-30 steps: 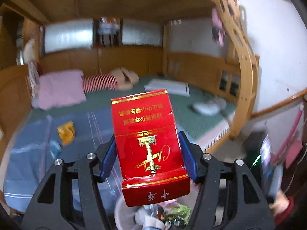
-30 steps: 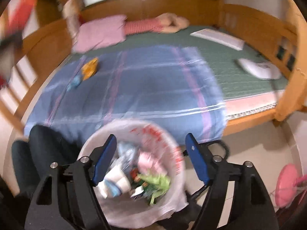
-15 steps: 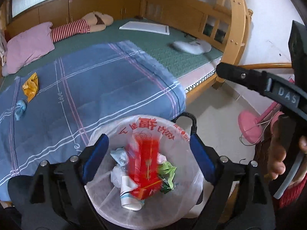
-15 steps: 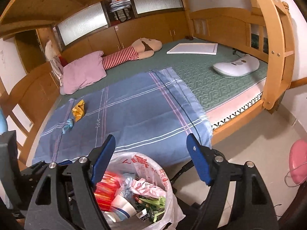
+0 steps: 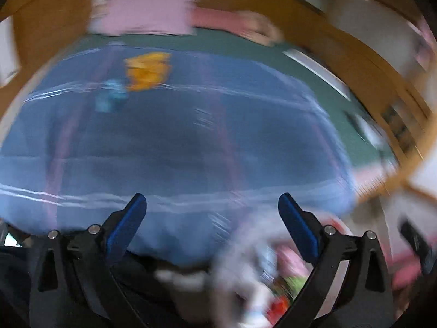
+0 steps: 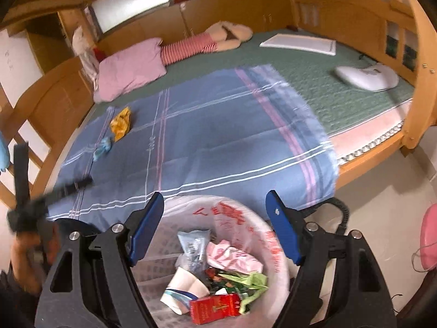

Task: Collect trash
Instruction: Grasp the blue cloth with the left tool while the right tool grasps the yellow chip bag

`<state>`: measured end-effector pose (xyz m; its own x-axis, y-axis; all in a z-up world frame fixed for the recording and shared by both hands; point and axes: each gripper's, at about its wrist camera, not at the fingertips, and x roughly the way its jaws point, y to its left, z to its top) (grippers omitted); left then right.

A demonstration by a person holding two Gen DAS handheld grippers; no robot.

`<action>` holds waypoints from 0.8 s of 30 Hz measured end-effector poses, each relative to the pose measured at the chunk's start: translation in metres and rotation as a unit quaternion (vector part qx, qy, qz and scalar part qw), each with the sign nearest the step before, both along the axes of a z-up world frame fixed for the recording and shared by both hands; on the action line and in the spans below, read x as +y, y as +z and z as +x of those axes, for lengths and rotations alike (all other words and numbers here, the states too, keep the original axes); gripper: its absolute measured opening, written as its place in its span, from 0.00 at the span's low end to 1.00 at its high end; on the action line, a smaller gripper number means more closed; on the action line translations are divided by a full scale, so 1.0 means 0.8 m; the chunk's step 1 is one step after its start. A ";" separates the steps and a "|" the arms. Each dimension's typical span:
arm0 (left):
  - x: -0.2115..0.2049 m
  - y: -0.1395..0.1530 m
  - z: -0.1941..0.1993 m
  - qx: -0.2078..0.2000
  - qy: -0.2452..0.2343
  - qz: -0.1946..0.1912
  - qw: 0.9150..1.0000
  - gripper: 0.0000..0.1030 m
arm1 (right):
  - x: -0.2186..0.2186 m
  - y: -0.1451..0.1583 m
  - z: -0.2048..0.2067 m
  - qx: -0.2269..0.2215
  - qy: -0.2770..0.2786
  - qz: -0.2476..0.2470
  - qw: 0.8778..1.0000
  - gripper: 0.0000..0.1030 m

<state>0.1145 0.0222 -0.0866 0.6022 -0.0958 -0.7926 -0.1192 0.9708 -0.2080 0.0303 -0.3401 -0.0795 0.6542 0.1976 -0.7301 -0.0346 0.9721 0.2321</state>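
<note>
While the red box lies in the lined bin with other trash, both claws are empty, the left claw opening, the right claw released, and the yellow wrapper and blue scrap remain on the bed's far left.

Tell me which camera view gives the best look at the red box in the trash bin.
The right wrist view. There the red box lies sharp and unobstructed on top of the trash in the bin, gold print visible. The left wrist view is heavily motion-blurred and shows only a red smear low in the frame, partly behind a finger of the hand-held gripper.
</note>
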 end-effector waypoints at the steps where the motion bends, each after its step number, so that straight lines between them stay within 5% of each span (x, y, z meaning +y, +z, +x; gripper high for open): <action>1: 0.033 -0.006 0.021 0.005 0.035 0.003 0.999 0.94 | 0.007 -0.004 0.007 0.004 0.005 -0.002 1.000 0.73; 7: 0.177 -0.060 0.150 0.055 0.170 0.021 0.984 0.94 | 0.042 -0.026 0.048 0.032 0.021 -0.006 0.999 0.73; 15: 0.231 -0.144 0.270 0.061 0.108 0.013 0.992 0.91 | 0.073 -0.046 0.093 0.066 0.028 -0.018 0.997 0.73; 16: 0.235 -0.153 0.277 0.063 0.101 0.012 0.993 0.84 | 0.079 -0.047 0.101 0.066 0.029 -0.017 0.997 0.73; 18: 0.238 -0.169 0.283 0.087 0.086 0.010 0.992 0.23 | 0.088 -0.050 0.113 0.067 0.034 -0.012 0.997 0.73; 20: 0.237 -0.167 0.278 0.078 0.085 0.026 0.993 0.07 | 0.106 -0.052 0.134 0.069 0.047 0.000 0.997 0.73; 24: 0.244 -0.129 0.229 0.071 0.124 -0.044 0.989 0.06 | 0.161 -0.054 0.200 0.055 0.082 0.015 0.995 0.73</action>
<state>0.2980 0.2178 -0.1900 0.4993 -0.0306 -0.8659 -0.3862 0.8867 -0.2541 0.1899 -0.2114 -0.1224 0.5275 0.3170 -0.7882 -0.1641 0.9483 0.2715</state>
